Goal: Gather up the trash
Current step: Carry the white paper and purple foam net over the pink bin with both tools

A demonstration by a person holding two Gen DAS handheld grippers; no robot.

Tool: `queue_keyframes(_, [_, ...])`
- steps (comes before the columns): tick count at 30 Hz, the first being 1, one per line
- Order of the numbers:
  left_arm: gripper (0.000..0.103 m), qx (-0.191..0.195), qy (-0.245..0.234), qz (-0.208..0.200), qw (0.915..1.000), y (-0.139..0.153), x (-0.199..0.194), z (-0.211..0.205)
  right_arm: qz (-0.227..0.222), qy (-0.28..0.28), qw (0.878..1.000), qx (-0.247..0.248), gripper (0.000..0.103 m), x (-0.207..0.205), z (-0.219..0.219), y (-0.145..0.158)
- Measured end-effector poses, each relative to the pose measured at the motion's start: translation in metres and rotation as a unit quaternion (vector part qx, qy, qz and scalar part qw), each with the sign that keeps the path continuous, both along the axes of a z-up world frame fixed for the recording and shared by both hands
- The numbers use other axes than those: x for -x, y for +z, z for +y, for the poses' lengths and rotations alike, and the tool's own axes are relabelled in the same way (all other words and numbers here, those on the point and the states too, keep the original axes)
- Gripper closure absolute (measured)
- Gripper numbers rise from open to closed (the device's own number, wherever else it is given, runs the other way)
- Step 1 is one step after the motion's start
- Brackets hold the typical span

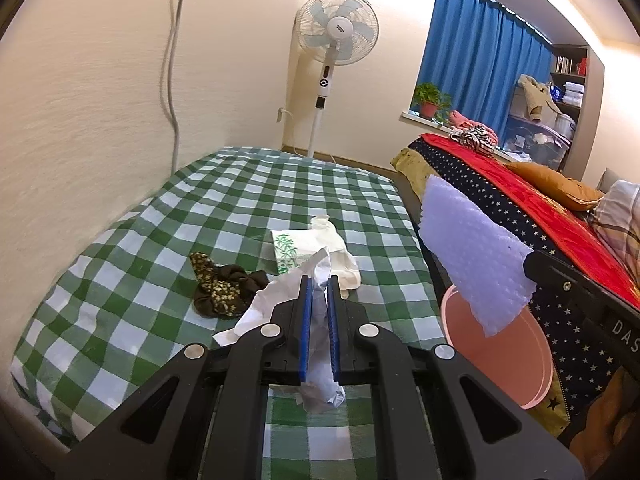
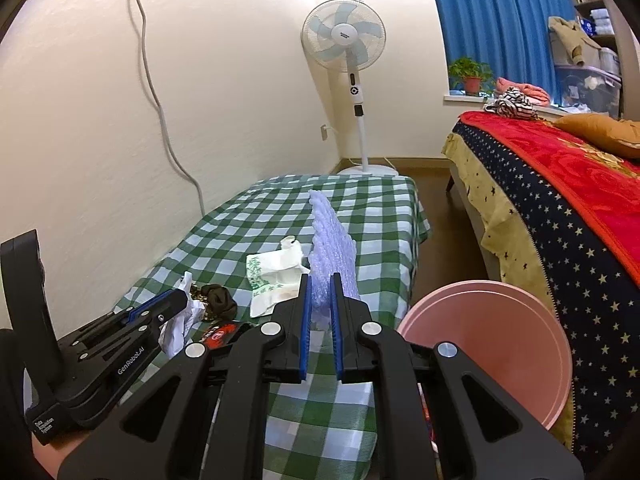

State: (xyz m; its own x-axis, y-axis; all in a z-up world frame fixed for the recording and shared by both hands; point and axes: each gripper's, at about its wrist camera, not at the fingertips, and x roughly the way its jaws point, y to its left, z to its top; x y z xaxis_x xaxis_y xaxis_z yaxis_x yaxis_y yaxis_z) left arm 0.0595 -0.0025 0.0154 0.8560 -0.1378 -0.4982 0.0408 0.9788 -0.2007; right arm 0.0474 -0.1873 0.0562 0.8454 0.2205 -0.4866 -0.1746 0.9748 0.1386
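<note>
Gingham cloth in green and white covers the long table [image 1: 132,240], which fills the lower left and middle of both views and serves as the surface where the litter lies. At the lower right of each frame sits the pink basin [image 2: 500,344], round, smooth and plastic, set on the floor between the table and the star-patterned bedspread [image 2: 568,248]; it is probably there to receive the rubbish, being open-topped and close to both hands.

Right of centre in the left wrist view, the bubble wrap [image 1: 476,252] stands out as a pale lilac sheet, dimpled and stiff enough to hold its flat shape; the right gripper [image 2: 321,316] is clenched on its lower edge and carries it in the air above the basin's near rim. The left gripper [image 1: 318,316] is likewise clamped, grasping the crumpled paper [image 1: 320,276], white, creased and soft, which bulges out past the blue pads on both sides.

On the cloth beyond lie a tissue packet [image 1: 290,248] printed with green bamboo, a cream sock [image 1: 340,252] and a dark floral scrunchie [image 1: 224,284], soft fabric bunched in folds. Both loads look ready for the basin.
</note>
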Motion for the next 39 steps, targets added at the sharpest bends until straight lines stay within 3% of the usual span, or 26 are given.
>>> queue_keyframes(39, [0.095, 0.021, -0.075, -0.002, 0.9969, -0.006, -0.023, -0.072, 0.015, -0.103, 0.995, 0.000, 0.094, 0.003, -0.064, -0.002])
